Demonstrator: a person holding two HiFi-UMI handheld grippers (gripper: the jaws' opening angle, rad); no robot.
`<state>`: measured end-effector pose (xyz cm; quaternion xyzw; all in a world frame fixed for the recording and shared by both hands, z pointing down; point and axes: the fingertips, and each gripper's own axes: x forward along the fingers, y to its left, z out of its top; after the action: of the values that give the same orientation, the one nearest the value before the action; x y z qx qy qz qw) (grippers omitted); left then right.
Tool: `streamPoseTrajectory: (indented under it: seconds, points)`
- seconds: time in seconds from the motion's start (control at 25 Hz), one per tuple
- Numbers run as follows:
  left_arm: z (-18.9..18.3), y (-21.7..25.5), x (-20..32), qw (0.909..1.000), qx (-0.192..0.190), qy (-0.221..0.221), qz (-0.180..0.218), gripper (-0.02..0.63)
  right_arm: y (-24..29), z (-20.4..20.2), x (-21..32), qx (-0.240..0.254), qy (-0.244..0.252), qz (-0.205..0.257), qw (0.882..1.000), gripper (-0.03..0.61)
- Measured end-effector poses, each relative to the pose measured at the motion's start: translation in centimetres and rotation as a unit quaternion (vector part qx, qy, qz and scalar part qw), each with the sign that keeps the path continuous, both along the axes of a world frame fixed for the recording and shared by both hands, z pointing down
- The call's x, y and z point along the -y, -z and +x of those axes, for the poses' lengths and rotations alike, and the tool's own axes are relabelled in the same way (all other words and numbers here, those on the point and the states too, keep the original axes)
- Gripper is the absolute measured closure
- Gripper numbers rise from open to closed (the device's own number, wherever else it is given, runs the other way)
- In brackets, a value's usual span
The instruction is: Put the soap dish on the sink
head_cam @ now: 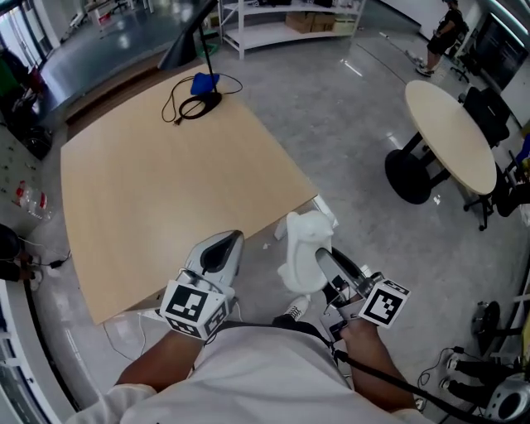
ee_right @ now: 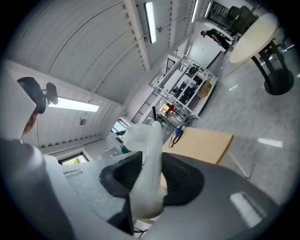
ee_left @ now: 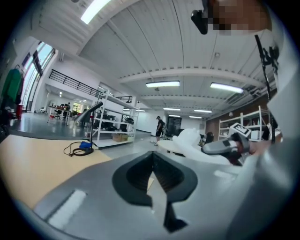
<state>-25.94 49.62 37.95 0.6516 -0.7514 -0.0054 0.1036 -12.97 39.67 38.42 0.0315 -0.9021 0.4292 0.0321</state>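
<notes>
Currently white glossy moulded soap dish (head_cam: 305, 248) pinched edgewise in right gripper (ee_right: 149, 178), just off near corner of light wooden table (head_cam: 157, 174) — probably rigid, light, slippery; rim hold suits. Left gripper (ee_left: 152, 174) closed, empty.

A light wooden table (head_cam: 166, 174) stands on the grey polished floor (head_cam: 348, 124). At its far end lie 1 coiled black cable (head_cam: 197, 105) and, just beside it, 1 small blue object (head_cam: 204, 83). Well apart, 1 round beige table (head_cam: 451, 132) and a white shelving rack (head_cam: 286, 21) stand on the same floor.
</notes>
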Motion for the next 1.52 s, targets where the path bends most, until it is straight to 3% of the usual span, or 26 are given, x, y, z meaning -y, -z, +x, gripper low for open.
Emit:
streamPoseTrajectory:
  seconds: [0.32,0.84,1.2,1.52]
  points:
    - [3.7,-0.8,5.3,0.9974,0.003,-0.071,-0.011,0.606,-0.1,4.3,3.5,0.007,-0.063,0.005,0.998,0.444]
    - [12.6,0.0,17.4,0.9832,0.011,-0.182,-0.006,0.606,0.2,15.3,12.4,0.003,-0.182,0.015,0.983,0.445]
    - [19.3,0.7,22.3,0.9691,0.014,-0.246,-0.006,0.606,-0.3,21.6,15.9,0.004,-0.235,0.007,0.972,0.445]
    - [23.0,1.6,25.8,0.9527,0.026,-0.303,-0.008,0.606,0.3,26.6,17.2,0.029,-0.307,-0.002,0.951,0.446]
